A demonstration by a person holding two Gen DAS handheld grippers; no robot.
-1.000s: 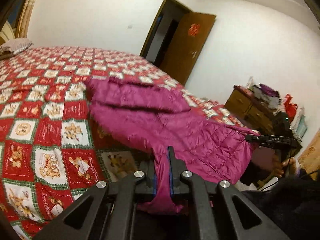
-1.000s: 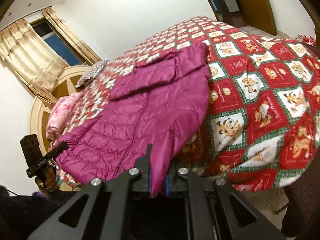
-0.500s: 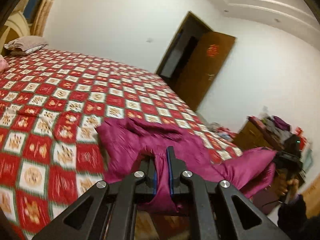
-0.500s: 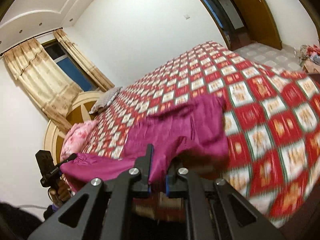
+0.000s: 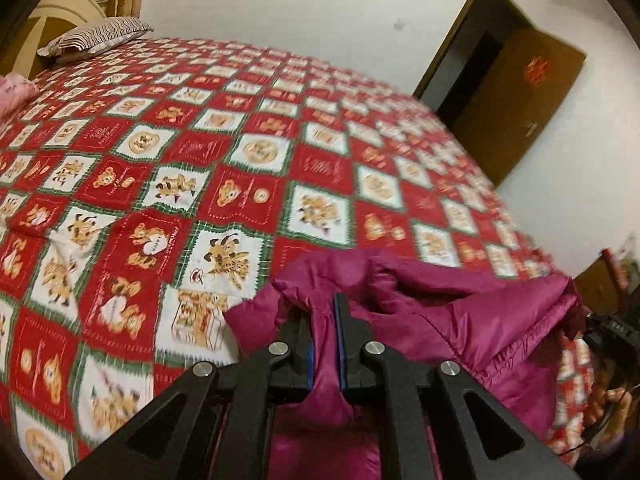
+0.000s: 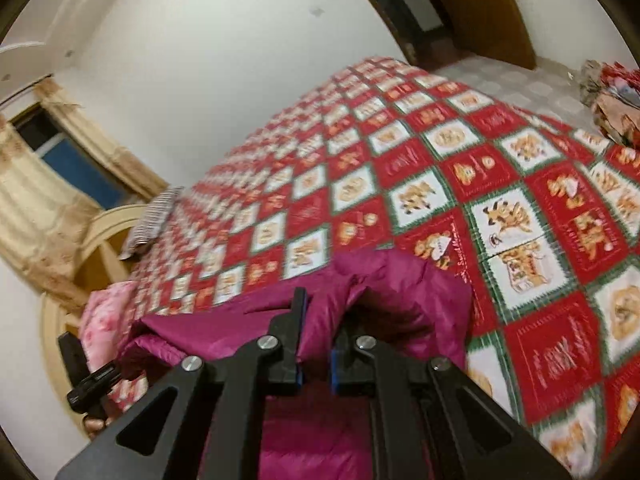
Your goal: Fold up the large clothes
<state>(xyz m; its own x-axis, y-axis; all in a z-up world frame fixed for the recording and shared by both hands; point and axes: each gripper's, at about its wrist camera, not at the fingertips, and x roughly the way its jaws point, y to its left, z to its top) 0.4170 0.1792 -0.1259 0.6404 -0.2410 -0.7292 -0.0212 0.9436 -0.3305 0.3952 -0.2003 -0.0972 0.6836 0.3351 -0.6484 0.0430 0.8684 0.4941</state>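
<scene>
- Magenta puffer jacket [image 5: 472, 320] is being held up at the near edge of the bed [image 5: 248, 152], bunched between the two grippers, with part of it hanging down below both views and part resting against the red patchwork bedspread [image 6: 520, 200].
- One edge of the jacket is being pinched by the left hand-held gripper [image 5: 325, 344]; its jaws are being kept nearly together with a fold of fabric pressed between the blue pads, so that the slippery quilted cloth is not being lost.
- Another edge is being pinched by the right hand-held gripper [image 6: 316, 344] in the same clenched way, with fabric bulging up between and over its fingers [image 6: 298, 320].
- Two separate points are being gripped, it is judged, so that the garment can be spread as one wide sheet rather than a lump; a single grip would be leaving it dangling.
- Each gripper is being seen from the other's camera at the far end of the jacket: the right one at the right edge of the left wrist view, the left one at the left edge of the right wrist view.
- Open bedspread is being kept ahead of both grippers, probably as the surface on which the jacket is to be laid out and folded.
- A striped pillow [image 5: 94, 36] and a pink bundle [image 6: 100, 320] are being left at the head of the bed, well apart from the working area.
- Folding itself is being judged as not yet done, since the jacket is being seen crumpled, with no flat layers.
</scene>
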